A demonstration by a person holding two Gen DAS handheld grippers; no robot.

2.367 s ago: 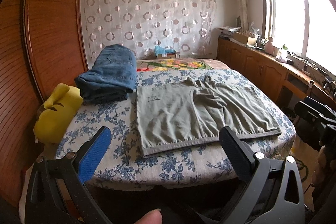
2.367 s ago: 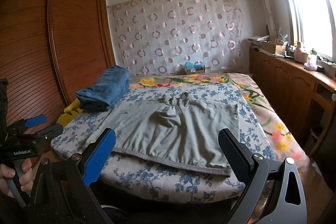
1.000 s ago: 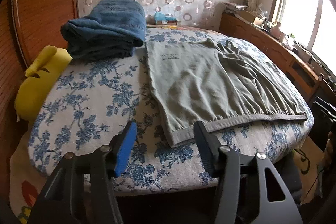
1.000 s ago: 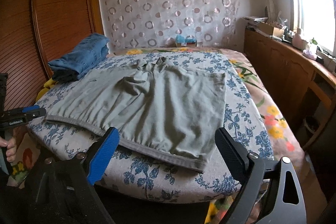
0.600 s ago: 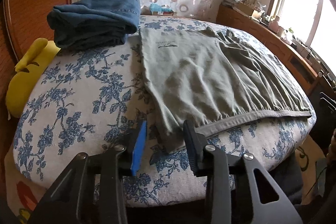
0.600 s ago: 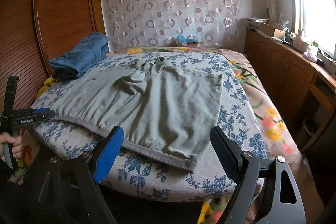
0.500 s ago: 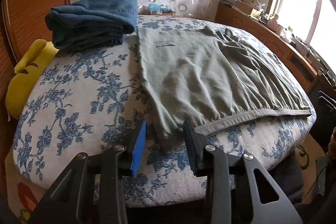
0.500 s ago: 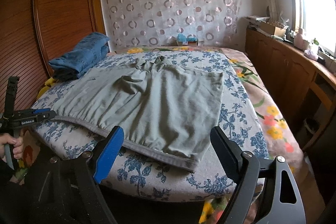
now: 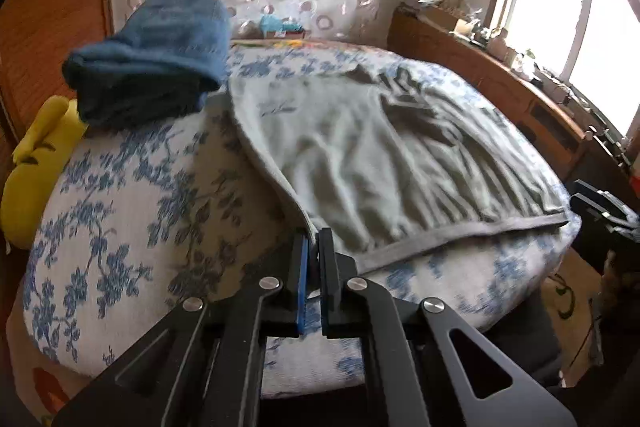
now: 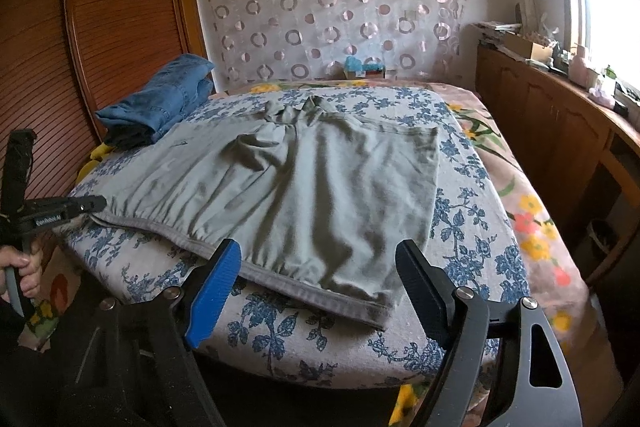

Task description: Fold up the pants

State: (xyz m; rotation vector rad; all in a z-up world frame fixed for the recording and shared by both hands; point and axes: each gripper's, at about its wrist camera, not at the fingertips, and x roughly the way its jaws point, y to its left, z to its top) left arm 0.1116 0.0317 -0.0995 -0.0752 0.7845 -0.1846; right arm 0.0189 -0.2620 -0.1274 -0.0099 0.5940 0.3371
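Pants (image 10: 304, 187) flat on bed (image 10: 472, 227) | left gripper (image 9: 313, 247) clamped on waistband corner | right gripper (image 10: 320, 267) spread wide above other corner

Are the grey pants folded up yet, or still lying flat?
Flat. The pants lie spread across the bed; only one waistband corner is pinched in the left gripper.
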